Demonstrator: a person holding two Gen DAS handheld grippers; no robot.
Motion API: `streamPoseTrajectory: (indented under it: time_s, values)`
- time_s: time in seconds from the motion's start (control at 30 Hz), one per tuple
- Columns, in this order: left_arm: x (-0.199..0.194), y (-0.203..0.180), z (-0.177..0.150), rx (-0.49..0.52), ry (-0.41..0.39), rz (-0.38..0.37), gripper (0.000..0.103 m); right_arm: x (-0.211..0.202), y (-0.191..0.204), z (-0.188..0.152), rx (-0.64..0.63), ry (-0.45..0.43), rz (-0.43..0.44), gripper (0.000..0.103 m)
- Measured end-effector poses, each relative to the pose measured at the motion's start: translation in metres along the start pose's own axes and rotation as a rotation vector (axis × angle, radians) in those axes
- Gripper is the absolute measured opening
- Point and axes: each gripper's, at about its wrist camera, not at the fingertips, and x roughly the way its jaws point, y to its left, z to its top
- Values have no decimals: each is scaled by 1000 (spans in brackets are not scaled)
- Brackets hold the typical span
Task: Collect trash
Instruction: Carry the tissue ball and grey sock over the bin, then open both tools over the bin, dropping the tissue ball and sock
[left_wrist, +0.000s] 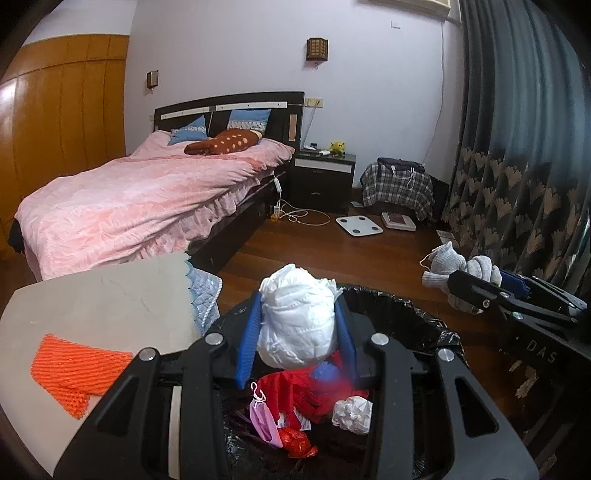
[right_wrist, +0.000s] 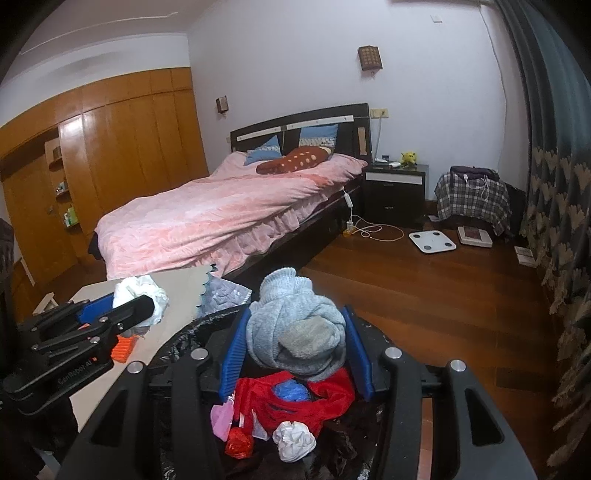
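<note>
Two grippers, both loaded, both over the bin w/ the black liner (left_wrist: 424, 314). Left gripper (left_wrist: 297, 334) has its blue pads clamped on a crumpled white wad (left_wrist: 297, 317), jaws part-way apart, wad wedged right between the fingers. Right gripper (right_wrist: 295, 343) same story: blue pads pressed on a balled-up grey knit sock (right_wrist: 295, 328), jaws a bit under half spread. White wad looks like scrunched plastic or tissue, puffy, creased. Sock is rolled, pale blue-grey, ribbed. Below in the bin: red cloth (left_wrist: 314, 391), small white paper ball (left_wrist: 352, 410), pink bit (left_wrist: 264, 419), shiny red wrapper (left_wrist: 297, 441). Left cam shows the orange knit piece (left_wrist: 74, 373) on the table (left_wrist: 110, 299); right cam mostly hides it behind the left gripper but catches the wardrobe shelves (right_wrist: 62, 199).
</note>
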Motion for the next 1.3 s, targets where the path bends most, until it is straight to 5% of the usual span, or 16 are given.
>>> streamPoseTrajectory:
  time_s: [0.57, 0.8, 0.97, 1.03, 1.3]
  values:
    - [30, -9, -4, 18, 34, -23, 37, 16, -10, 1, 20, 32, -8, 52]
    - [41, -4, -10, 39, 55, -45, 59, 19, -19, -3, 14, 41, -46, 70]
    - [38, 3, -11, 25, 48, -32, 71, 14, -15, -4, 2, 24, -62, 95]
    - [34, 5, -11, 20, 46, -26, 81, 12, -12, -2, -4, 21, -60, 97]
    - [12, 31, -11, -11, 37, 13, 87, 4, -3, 1, -2, 18, -50, 97]
